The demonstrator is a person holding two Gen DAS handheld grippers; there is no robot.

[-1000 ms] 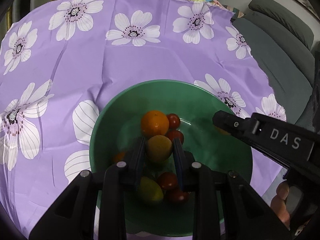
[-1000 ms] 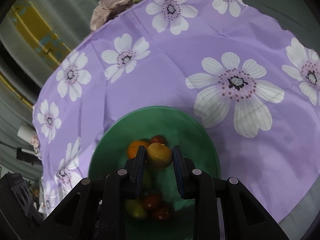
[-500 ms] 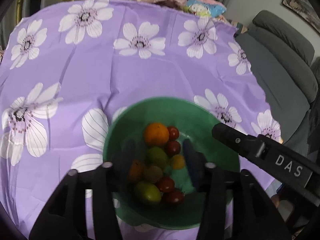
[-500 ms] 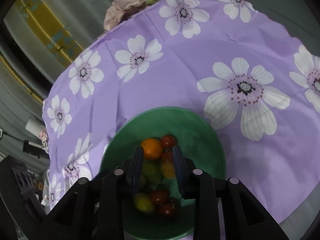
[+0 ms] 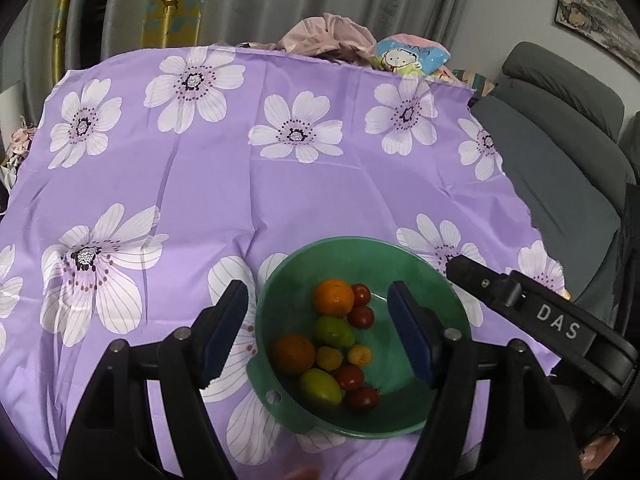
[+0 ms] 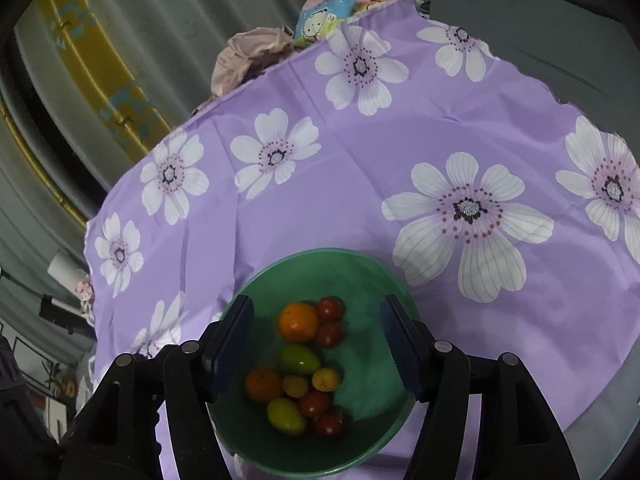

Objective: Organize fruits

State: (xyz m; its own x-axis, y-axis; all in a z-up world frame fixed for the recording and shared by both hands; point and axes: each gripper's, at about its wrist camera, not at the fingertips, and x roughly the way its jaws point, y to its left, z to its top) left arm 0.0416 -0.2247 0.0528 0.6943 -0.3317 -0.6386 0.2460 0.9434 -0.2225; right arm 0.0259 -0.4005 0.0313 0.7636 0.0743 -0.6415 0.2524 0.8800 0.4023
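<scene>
A green bowl (image 5: 360,241) on the purple flowered cloth holds two oranges (image 5: 333,297), green fruits (image 5: 333,331), several red tomatoes (image 5: 361,316) and two small yellow fruits (image 5: 359,355). My left gripper (image 5: 316,292) hovers above the bowl with its jaws opening wide and nothing between the pads. A finger of the right gripper (image 5: 472,272) reaches in from the right over the rim. In the right wrist view the right gripper (image 6: 317,304) also hangs over the bowl (image 6: 328,253), jaws opening, empty, with the oranges (image 6: 298,321) below.
The cloth (image 5: 200,208) covers a round table whose edge drops off at the right (image 5: 520,208). A grey sofa (image 5: 560,140) stands beside it. Crumpled pink fabric (image 5: 332,32) and a cartoon pouch (image 5: 408,54) lie past the far edge, before the curtains.
Each gripper was shut on a small yellow-orange fruit over the bowl. Both have opened, the fruits now lie in the bowl, and both grippers have risen and drawn back.
</scene>
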